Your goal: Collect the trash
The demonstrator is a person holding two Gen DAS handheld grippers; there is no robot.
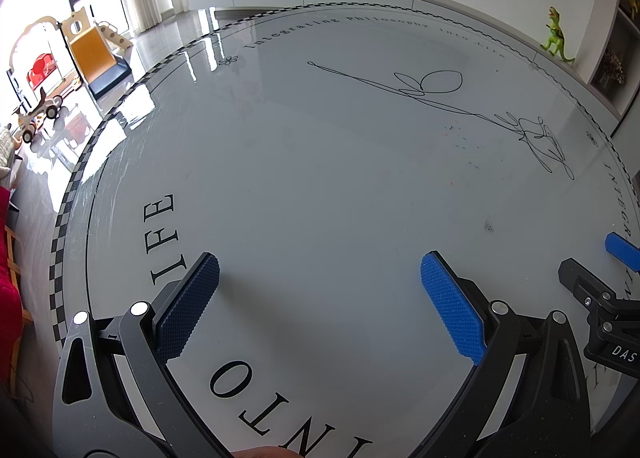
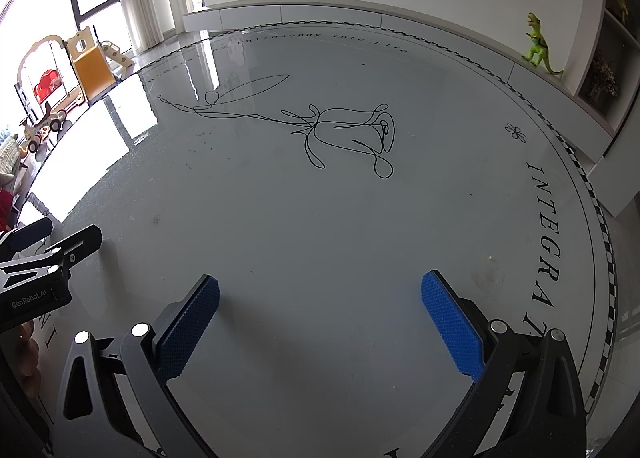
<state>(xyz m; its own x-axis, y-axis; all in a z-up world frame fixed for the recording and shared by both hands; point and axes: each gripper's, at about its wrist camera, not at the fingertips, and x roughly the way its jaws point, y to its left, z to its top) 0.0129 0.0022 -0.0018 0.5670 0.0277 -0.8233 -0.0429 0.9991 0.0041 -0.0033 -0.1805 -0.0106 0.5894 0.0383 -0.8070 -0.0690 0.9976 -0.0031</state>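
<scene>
My left gripper (image 1: 320, 270) is open and empty, hovering over the near part of a round white table (image 1: 320, 186) printed with black lettering and a line-drawn flower. My right gripper (image 2: 320, 290) is also open and empty above the same table (image 2: 340, 218). The right gripper's fingers (image 1: 622, 252) show at the right edge of the left wrist view; the left gripper's fingers (image 2: 80, 244) show at the left edge of the right wrist view. Only tiny specks lie on the table: a dark smudge (image 1: 488, 226) and a small pale crumb (image 2: 490, 258). No larger trash is in view.
A green toy dinosaur (image 1: 557, 36) stands on a low white cabinet beyond the table, also in the right wrist view (image 2: 540, 46). A children's slide (image 1: 94, 50) and toy vehicles (image 1: 40, 114) stand on the glossy floor at the left. A shelf unit (image 2: 600, 78) is at the right.
</scene>
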